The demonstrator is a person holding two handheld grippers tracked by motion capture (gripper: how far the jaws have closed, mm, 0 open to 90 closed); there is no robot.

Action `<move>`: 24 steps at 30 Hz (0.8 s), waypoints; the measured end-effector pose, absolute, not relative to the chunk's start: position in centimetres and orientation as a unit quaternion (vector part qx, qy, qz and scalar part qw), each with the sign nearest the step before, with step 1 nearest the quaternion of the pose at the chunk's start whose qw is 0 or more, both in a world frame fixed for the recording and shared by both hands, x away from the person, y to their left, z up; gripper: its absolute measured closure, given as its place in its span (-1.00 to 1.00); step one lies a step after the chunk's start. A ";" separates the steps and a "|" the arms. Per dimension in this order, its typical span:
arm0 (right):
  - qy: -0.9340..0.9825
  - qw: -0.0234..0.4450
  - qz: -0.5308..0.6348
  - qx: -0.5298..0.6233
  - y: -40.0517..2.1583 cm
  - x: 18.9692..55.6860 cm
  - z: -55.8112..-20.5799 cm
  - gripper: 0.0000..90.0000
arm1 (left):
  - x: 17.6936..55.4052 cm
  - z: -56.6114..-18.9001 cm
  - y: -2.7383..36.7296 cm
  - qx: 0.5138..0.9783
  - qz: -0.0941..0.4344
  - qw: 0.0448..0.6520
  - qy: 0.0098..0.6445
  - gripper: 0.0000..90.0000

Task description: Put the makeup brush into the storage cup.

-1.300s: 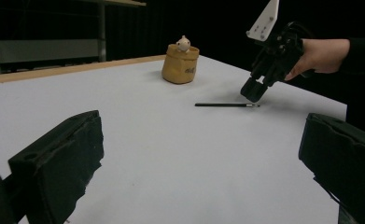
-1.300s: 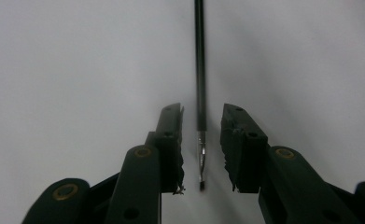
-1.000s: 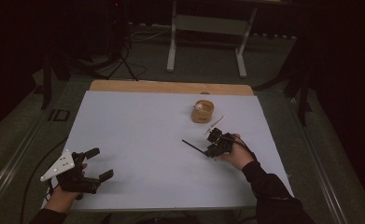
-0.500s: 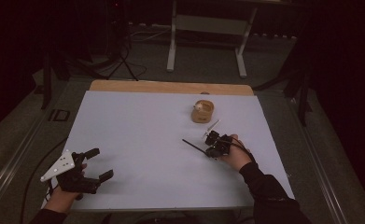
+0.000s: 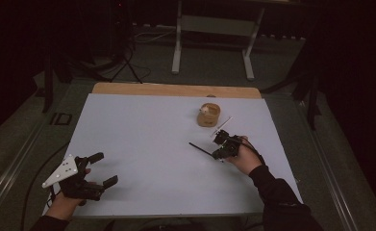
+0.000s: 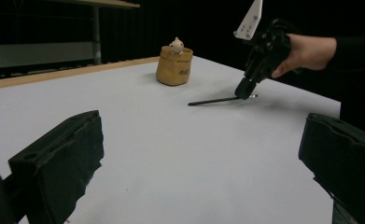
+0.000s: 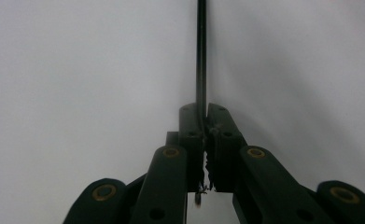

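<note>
A thin black stick (image 5: 202, 148) lies flat on the white table (image 5: 142, 125). My right gripper (image 5: 220, 154) points down at its near end. Its jaws have just been closing and now pinch the stick (image 7: 201, 56) between the fingertips of the right gripper (image 7: 205, 114). In the left gripper view, the right gripper (image 6: 245, 92) holds the stick (image 6: 215, 100) low over the tabletop. My left gripper (image 5: 104, 169) rests at the table's front left, open and empty. Its own view shows the left gripper (image 6: 201, 158) with jaws set wide apart.
A small tan pouch (image 5: 208, 115) with a little white figure in it (image 6: 173, 67) stands just beyond the stick. A wooden strip (image 5: 176, 90) edges the table's far side. A metal stand (image 5: 214, 24) and cables sit on the dark floor behind.
The right gripper's fingers have drawn in on the stick's end. The stick itself and the left gripper have stayed where they were.
</note>
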State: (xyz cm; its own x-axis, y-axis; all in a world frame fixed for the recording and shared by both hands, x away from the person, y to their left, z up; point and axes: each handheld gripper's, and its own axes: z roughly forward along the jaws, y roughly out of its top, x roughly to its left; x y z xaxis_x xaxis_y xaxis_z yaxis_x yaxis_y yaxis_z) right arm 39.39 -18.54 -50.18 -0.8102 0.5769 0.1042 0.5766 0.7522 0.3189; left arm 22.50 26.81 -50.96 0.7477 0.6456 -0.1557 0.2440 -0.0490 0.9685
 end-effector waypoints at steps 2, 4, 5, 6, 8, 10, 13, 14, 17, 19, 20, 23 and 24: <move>0.933 0.000 0.182 0.309 -18.7 39.4 -49.6 0.90 | 22.5 -50.8 26.6 0.707 0.165 0.613 0.312 -1.00; 0.931 0.003 0.192 0.309 -18.7 39.3 -49.0 0.90 | 22.5 -50.6 26.4 0.710 0.162 0.612 0.309 -1.00; 0.931 -0.002 0.197 0.307 -18.7 39.2 -48.8 0.90 | 22.5 -50.6 26.3 0.710 0.161 0.613 0.308 -1.00; 0.929 -0.004 0.207 0.308 -18.8 39.2 -48.5 0.90 | 22.6 -50.5 26.2 0.709 0.158 0.615 0.308 -1.00; 0.928 -0.004 0.214 0.306 -18.8 39.1 -47.8 0.90 | 22.6 -50.3 25.9 0.707 0.154 0.617 0.308 -1.00; 0.927 -0.008 0.218 0.304 -18.9 39.1 -47.4 0.90 | 22.7 -50.0 25.7 0.709 0.154 0.616 0.307 -1.00; 0.923 0.001 0.235 0.304 -19.1 39.1 -46.4 0.90 | 22.9 -49.6 25.3 0.706 0.153 0.620 0.305 -1.00; 0.922 0.001 0.240 0.304 -19.1 39.1 -46.1 0.90 | 23.0 -49.5 25.1 0.708 0.155 0.619 0.304 -1.00; 0.917 -0.007 0.259 0.303 -19.1 39.0 -45.2 0.90 | 23.3 -49.0 24.2 0.715 0.148 0.613 0.302 -1.00; 0.916 -0.011 0.264 0.300 -19.1 39.0 -44.7 0.90 | 23.2 -48.8 23.7 0.724 0.157 0.606 0.290 -1.00; 0.915 -0.012 0.267 0.301 -19.0 38.9 -44.6 0.90 | 23.3 -48.7 23.4 0.730 0.153 0.604 0.279 -1.00; 0.914 -0.021 0.272 0.299 -18.8 38.6 -44.5 0.90 | 23.6 -48.3 22.5 0.739 0.160 0.598 0.267 -1.00; 0.914 -0.033 0.273 0.298 -18.7 38.5 -44.6 0.90 | 23.7 -48.3 22.3 0.741 0.162 0.596 0.265 -1.00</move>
